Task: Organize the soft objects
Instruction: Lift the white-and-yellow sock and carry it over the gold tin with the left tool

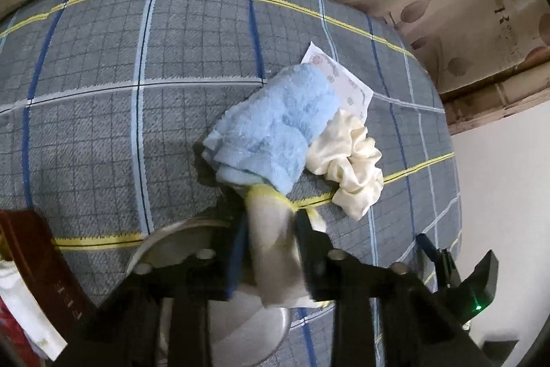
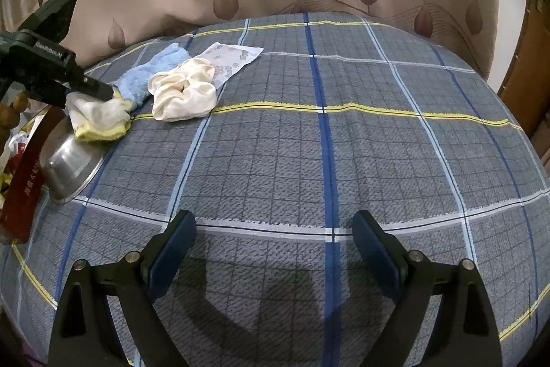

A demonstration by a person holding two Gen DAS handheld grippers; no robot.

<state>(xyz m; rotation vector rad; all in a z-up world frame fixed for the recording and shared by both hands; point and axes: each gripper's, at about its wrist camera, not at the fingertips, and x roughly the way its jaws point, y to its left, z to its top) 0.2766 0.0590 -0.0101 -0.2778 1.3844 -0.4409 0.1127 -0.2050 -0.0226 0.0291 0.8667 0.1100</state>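
The left gripper is clenched on a white sock with a yellow edge; its two fingers press the cloth from both sides. The sock hangs partly over the rim of a steel bowl, which stands at the edge of the checked bed cover. Just beyond the sock lies a blue towel, touching it, as far as the blurred left view allows. A cream scrunchie lies beside the towel, and both rest partly on a printed paper packet. The right gripper is released, its jaws wide apart over the bare cover, well apart from the soft things. A red box stands beside the bowl.
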